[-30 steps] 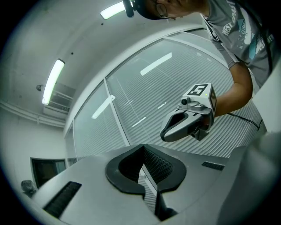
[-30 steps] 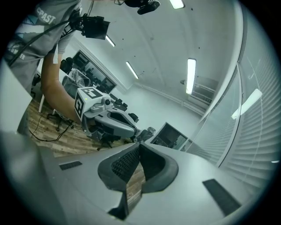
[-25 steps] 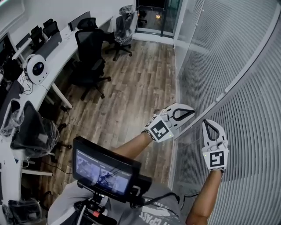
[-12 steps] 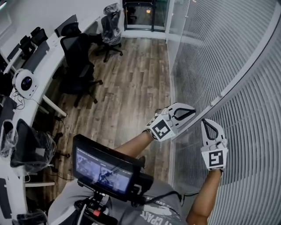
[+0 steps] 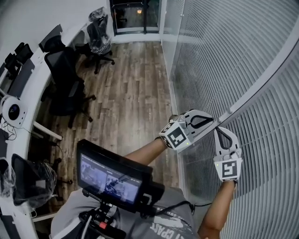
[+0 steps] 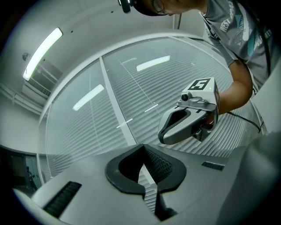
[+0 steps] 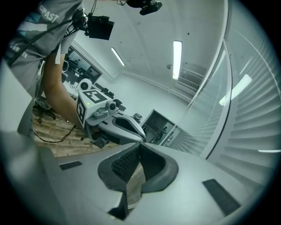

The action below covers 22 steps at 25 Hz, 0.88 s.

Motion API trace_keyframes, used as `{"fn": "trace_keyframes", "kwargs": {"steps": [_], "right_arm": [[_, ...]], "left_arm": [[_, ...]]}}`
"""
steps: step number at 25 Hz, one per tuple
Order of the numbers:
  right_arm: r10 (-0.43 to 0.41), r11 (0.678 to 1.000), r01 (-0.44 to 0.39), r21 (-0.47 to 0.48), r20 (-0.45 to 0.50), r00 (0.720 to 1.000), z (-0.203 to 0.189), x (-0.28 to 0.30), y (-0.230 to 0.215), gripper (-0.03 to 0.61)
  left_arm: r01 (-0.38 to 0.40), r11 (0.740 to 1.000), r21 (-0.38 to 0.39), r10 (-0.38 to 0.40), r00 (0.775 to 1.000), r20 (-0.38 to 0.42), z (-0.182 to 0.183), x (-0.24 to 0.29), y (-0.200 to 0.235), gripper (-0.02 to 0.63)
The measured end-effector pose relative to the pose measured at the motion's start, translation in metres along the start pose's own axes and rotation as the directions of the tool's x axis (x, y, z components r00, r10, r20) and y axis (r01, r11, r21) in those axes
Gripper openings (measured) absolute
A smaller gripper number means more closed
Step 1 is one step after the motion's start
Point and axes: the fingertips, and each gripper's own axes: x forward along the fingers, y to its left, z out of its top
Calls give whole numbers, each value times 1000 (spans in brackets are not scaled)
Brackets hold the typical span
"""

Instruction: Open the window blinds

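White slatted window blinds (image 5: 261,70) hang shut behind a glass wall along the right side; they also fill the left gripper view (image 6: 145,88) and show in the right gripper view (image 7: 254,127). A white frame bar (image 5: 252,95) crosses the glass. My left gripper (image 5: 212,122) is held up beside the glass, shut with nothing between its jaws (image 6: 142,147). My right gripper (image 5: 219,130) is just to its right, close to the blinds, also shut and empty (image 7: 140,144). The two tips are near each other. No cord or wand shows.
A wooden floor (image 5: 131,93) runs along the glass to a dark doorway (image 5: 135,14). Black office chairs (image 5: 65,88) (image 5: 98,37) and a white curved desk (image 5: 28,107) line the left. A monitor rig (image 5: 112,177) hangs on the person's chest.
The person has moved along the glass wall toward the doorway; the chairs and desk have slid left in view. Both grippers keep their pose, still shut.
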Motion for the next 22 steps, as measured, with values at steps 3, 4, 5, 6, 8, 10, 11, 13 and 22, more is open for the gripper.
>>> {"fn": "trace_keyframes", "kwargs": {"steps": [3, 4, 5, 6, 8, 10, 11, 13, 22], "right_arm": [[-13, 1000, 14, 7, -42, 999, -16, 4, -6, -6], [-17, 1000, 17, 1, -50, 999, -21, 6, -12, -6], [-17, 1000, 17, -4, -57, 998, -26, 10, -18, -6], [-15, 1000, 15, -6, -64, 998, -32, 14, -24, -6], [-16, 1000, 16, 0, -77, 997, -40, 19, -34, -6], [-22, 1000, 22, 3, -86, 996, -36, 16, -37, -6], [-23, 1000, 23, 1, -91, 996, -33, 14, -38, -6], [-15, 1000, 14, -13, -106, 994, -32, 12, -37, -6], [16, 999, -19, -36, -98, 995, -14, 3, -34, -6]], "left_arm": [[36, 999, -12, -36, 999, 10, -15, 19, -2, 4], [47, 999, -10, -47, 999, 12, -21, 29, 1, 5], [55, 998, -11, -55, 998, 13, -27, 39, 5, 3], [62, 998, -15, -62, 998, 13, -33, 50, 10, 5], [72, 997, -28, -72, 997, 13, -42, 67, 17, 3], [82, 996, -33, -82, 997, 14, -42, 77, 17, 5], [88, 996, -28, -87, 996, 10, -42, 82, 16, 4], [98, 995, -18, -98, 995, -10, -48, 95, 16, 5], [113, 973, 202, -83, 985, -150, -68, 131, 11, 113]]}}
